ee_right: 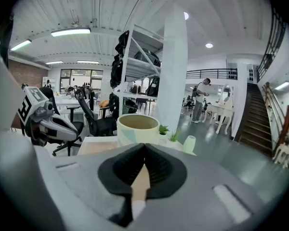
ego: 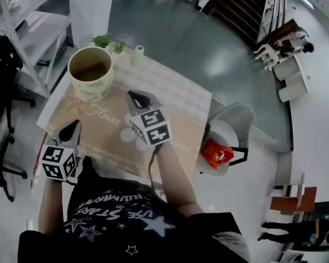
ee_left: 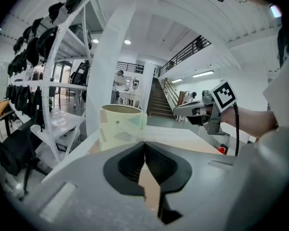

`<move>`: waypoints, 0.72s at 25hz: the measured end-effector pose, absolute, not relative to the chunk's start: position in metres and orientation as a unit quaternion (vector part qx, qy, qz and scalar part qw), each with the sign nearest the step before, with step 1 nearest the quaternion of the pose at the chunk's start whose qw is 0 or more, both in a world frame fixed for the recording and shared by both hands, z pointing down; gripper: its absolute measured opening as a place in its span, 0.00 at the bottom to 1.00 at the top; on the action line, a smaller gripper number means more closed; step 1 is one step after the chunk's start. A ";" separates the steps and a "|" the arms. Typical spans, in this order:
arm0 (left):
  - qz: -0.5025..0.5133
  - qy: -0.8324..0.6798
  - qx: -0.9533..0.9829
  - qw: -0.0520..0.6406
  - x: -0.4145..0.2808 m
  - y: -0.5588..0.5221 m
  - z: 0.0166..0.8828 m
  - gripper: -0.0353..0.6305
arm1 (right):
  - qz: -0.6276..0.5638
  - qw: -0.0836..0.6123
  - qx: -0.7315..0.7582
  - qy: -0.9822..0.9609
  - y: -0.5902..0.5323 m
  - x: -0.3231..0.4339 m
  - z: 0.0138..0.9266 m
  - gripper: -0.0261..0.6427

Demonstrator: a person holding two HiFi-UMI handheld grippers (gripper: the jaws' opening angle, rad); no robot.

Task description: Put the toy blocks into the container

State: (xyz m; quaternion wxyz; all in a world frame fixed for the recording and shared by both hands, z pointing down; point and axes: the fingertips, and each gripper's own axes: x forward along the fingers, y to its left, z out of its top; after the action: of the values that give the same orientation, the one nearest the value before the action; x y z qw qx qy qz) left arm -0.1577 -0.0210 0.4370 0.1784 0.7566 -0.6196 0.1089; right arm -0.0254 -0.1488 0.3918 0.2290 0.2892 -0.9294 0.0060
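Observation:
The container is a pale green and cream round tub at the far left of the table; it also shows ahead in the left gripper view and the right gripper view. No toy block shows on the tablecloth, and what lies inside the tub cannot be made out. My left gripper hovers over the table's near left edge, shut and empty. My right gripper is over the middle of the table, to the right of the tub, its jaws shut with nothing between them.
Two small potted plants and a small white vase stand at the table's far edge behind the tub. A grey chair with a red bag is at the table's right. A white shelf rack and pillar stand to the left.

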 end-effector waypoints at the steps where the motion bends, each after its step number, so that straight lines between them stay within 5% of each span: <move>1: 0.110 -0.622 0.754 0.179 -0.152 -0.017 0.438 0.07 | 0.006 0.229 0.287 -0.930 -0.146 -0.020 0.393 0.05; 18: 0.112 -0.681 0.699 0.187 -0.065 0.068 0.449 0.07 | 0.031 0.227 0.239 -0.944 -0.076 0.067 0.424 0.05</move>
State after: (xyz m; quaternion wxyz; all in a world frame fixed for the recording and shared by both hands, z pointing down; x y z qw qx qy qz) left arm -0.0653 0.0684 0.4492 0.1869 0.6994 -0.6807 0.1118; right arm 0.0671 -0.0759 0.4241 0.2267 0.2386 -0.9438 0.0309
